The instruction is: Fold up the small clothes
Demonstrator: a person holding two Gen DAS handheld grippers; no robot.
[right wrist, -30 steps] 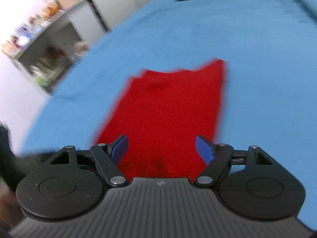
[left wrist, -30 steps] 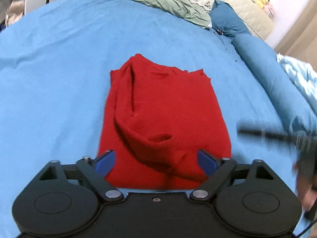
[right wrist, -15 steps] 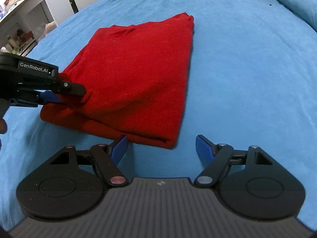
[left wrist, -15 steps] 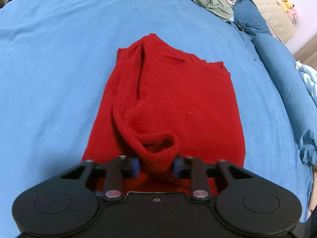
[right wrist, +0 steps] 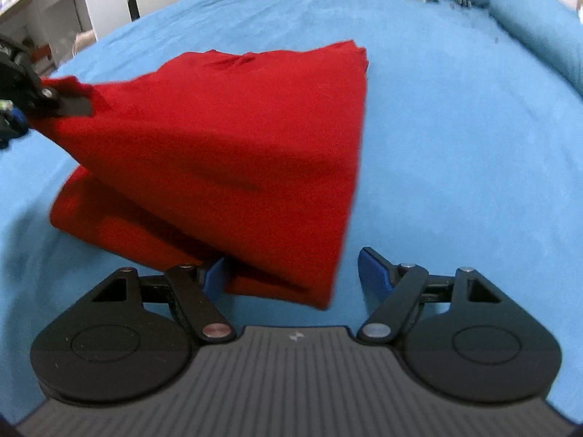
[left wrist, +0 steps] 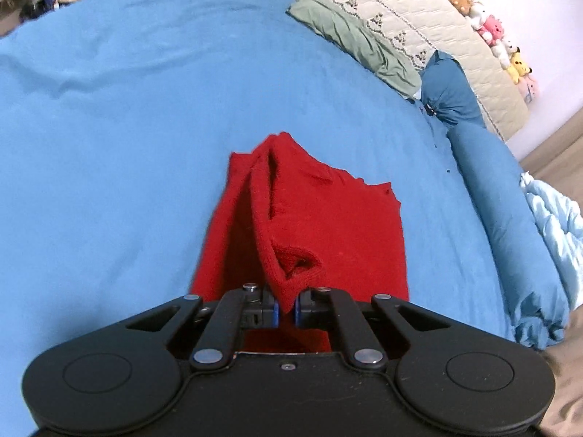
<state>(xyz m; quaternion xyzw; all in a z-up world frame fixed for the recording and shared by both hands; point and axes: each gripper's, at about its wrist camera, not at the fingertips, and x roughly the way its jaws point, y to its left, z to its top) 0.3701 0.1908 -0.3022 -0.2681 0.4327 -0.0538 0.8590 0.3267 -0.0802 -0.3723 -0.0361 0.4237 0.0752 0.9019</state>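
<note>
A red knitted garment (left wrist: 328,225) lies partly folded on the blue bedsheet (left wrist: 109,145). My left gripper (left wrist: 286,308) is shut on the garment's near cuff and lifts it off the bed. In the right wrist view the garment (right wrist: 237,153) rises toward the left, where the left gripper (right wrist: 22,98) pinches its corner. My right gripper (right wrist: 291,273) is open, with the garment's near right corner lying between its blue fingers; whether they touch it is unclear.
A green garment (left wrist: 357,40) lies at the head of the bed by a quilted headboard (left wrist: 437,29) with plush toys (left wrist: 492,36). A blue bolster (left wrist: 510,218) and a pale blue duvet (left wrist: 557,225) run along the right. Shelving (right wrist: 54,18) stands to the left.
My left gripper has shut on the cuff and lifted it, pulling the garment up into a ridge. My right gripper has moved forward so the garment's corner sits between its open fingers.
</note>
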